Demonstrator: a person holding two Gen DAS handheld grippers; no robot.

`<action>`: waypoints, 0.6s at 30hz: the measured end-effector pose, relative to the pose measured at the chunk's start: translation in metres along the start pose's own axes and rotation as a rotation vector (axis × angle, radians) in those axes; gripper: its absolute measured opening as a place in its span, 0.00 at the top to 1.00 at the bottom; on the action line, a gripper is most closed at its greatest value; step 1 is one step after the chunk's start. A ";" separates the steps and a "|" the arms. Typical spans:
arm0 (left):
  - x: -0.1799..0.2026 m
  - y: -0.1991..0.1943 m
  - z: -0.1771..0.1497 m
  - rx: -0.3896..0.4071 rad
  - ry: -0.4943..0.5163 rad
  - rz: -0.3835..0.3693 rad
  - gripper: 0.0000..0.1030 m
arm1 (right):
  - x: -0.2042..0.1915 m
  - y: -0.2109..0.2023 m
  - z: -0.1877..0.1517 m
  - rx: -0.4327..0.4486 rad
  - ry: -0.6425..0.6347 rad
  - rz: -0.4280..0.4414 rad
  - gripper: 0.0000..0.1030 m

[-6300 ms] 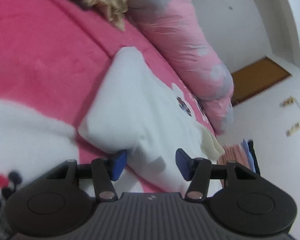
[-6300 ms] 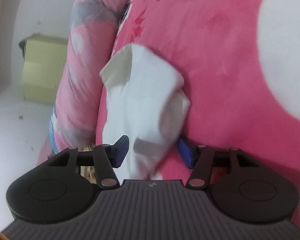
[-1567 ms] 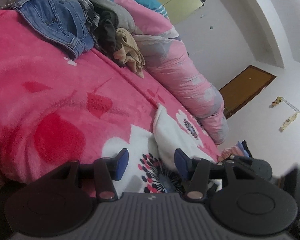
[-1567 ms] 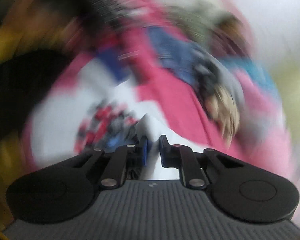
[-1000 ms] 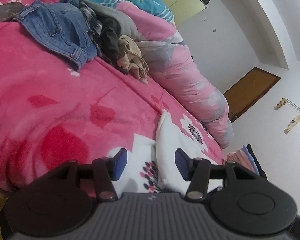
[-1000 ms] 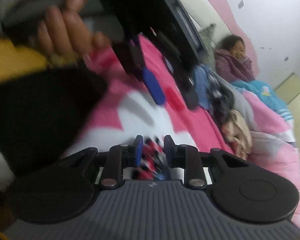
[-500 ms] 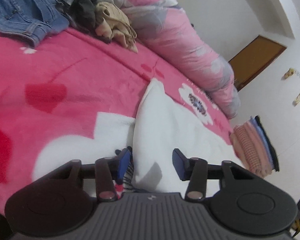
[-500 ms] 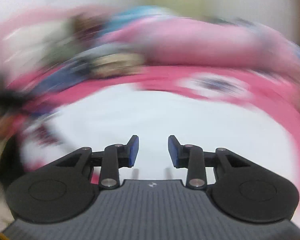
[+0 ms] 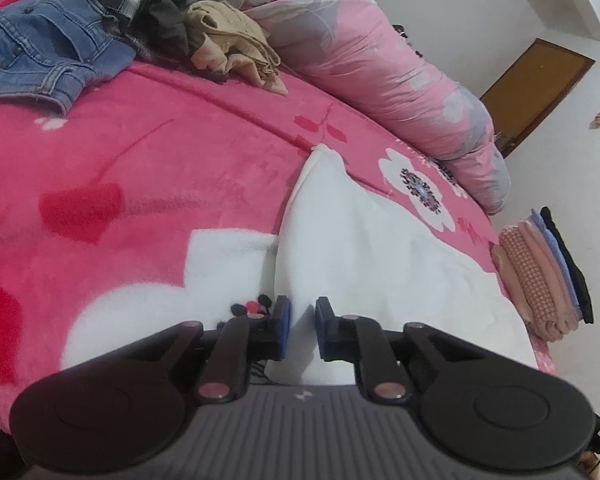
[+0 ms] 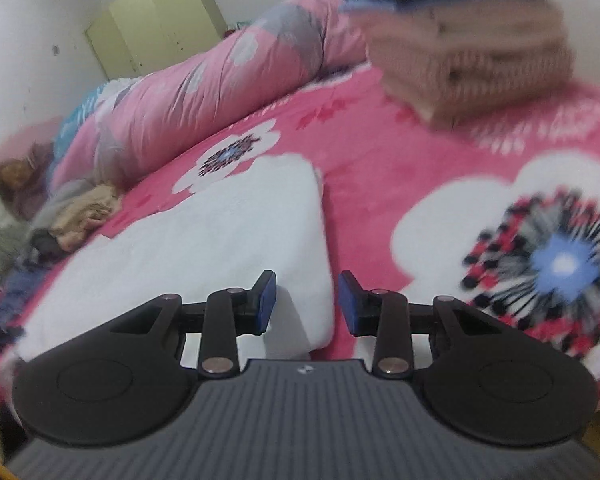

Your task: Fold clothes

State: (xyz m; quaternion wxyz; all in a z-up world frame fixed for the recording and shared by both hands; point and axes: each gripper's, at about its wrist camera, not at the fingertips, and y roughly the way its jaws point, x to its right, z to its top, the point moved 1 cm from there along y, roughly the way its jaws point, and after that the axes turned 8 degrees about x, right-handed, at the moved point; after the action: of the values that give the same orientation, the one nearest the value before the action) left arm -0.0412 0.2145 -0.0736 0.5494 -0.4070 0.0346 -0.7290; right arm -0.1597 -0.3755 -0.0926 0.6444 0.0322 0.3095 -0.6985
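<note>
A white garment [image 9: 364, 240] is laid flat on the bed [image 9: 140, 152], nipped at its near edge by the left gripper [image 9: 299, 326]; the right gripper [image 10: 306, 302] is held released over its corner. A folded stack [image 9: 540, 272] is seen beside it, a loose pile [image 9: 120, 20] beyond, so more folding seems left.

One white garment [image 9: 364, 240] spread near, one stack of folded clothes [image 9: 540, 276] far right, one heap of unfolded clothes [image 9: 112, 24] far left, one rolled pink quilt [image 9: 380, 64], two grippers.
</note>
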 end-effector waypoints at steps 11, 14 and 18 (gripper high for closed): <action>0.006 -0.008 0.001 0.030 -0.017 -0.007 0.97 | 0.011 -0.011 0.009 0.030 0.158 0.203 0.99; 0.003 -0.023 0.000 0.062 -0.037 -0.051 0.97 | 0.014 -0.024 0.008 0.051 0.183 0.229 1.00; -0.005 -0.025 -0.008 0.036 -0.042 -0.039 0.97 | 0.021 -0.032 -0.004 0.042 0.196 0.200 1.00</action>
State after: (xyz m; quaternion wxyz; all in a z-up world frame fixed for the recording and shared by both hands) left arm -0.0651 0.2248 -0.0693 0.5428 -0.4130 0.0020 -0.7313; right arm -0.1940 -0.3924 -0.0925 0.6766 0.1441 0.3515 -0.6308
